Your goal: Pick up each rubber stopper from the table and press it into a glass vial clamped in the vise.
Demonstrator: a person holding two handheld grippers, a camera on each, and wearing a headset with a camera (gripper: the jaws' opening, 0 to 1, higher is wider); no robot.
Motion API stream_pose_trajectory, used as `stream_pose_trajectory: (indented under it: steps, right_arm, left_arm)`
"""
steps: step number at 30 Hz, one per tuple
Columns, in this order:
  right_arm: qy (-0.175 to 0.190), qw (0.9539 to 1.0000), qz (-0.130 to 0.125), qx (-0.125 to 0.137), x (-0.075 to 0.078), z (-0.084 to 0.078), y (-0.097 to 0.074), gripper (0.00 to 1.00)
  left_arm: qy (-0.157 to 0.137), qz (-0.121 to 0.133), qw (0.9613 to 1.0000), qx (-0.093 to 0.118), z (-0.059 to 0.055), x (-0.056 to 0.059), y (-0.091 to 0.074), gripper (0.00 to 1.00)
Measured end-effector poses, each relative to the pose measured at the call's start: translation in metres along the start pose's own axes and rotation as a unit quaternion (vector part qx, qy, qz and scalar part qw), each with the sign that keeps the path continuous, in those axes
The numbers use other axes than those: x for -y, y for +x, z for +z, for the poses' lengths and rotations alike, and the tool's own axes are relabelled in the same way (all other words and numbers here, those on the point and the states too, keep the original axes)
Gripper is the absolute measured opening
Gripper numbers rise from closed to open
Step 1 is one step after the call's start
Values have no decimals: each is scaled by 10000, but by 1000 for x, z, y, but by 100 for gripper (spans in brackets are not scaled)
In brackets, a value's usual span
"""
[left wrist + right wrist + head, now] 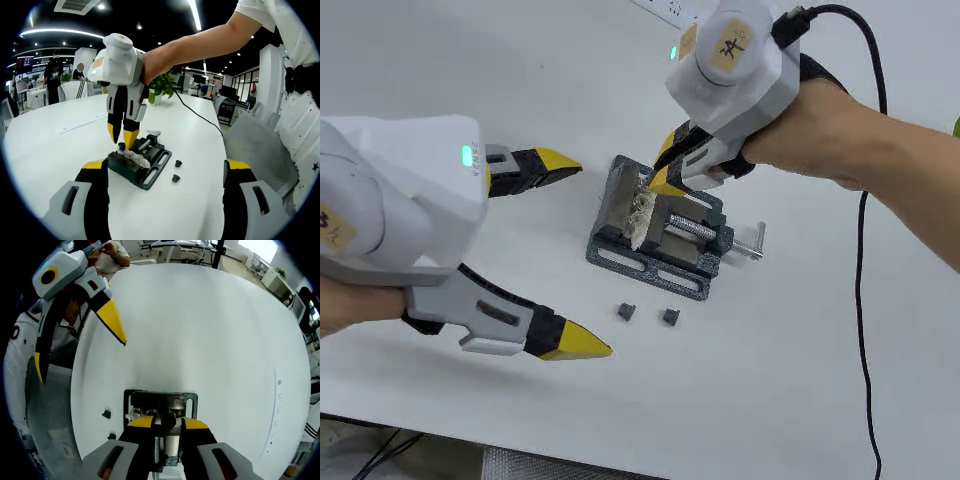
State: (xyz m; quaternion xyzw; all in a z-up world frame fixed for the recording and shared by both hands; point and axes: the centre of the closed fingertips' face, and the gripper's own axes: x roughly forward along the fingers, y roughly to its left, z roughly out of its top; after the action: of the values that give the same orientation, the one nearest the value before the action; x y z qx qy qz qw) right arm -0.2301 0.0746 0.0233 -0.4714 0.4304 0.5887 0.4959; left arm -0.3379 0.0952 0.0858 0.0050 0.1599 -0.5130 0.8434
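At upper centre the right gripper (660, 168) points steeply down over the vise (655, 262), fingers clamped on a rubber stopper (167, 420) atop the vial (642, 212). Lower left, the left gripper (582, 255) hovers level, fingers wide apart. Two stoppers (627, 312) lie on the worktop (770, 380) just below the vise.

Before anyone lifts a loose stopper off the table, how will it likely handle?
The stopper is probably light: tiny beside the vise. It sits flat and stubby, so rolling seems unlikely. Being so small, it might flick from the jaws.
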Motion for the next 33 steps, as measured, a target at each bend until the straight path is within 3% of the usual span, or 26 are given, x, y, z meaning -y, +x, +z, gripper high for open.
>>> stream_pose_trajectory:
  steps: [3,11,16,33]
  right_arm:
    - [118,9997,24,225,-2,5,-9,15]
    - [286,9983,12,516,2,3,-25,6]
    - [259,9982,24,534,1,0,-23,1]
    - [183,9988,85,451,3,-3,-6,0]
  left_arm:
    - [-9,21,10000,-6,0,-1,-1,95]
    - [-11,-2,10000,-19,-1,1,-1,95]
    - [-22,-21,10000,-27,-1,1,0,94]
    - [-57,-30,10000,-18,0,1,0,93]
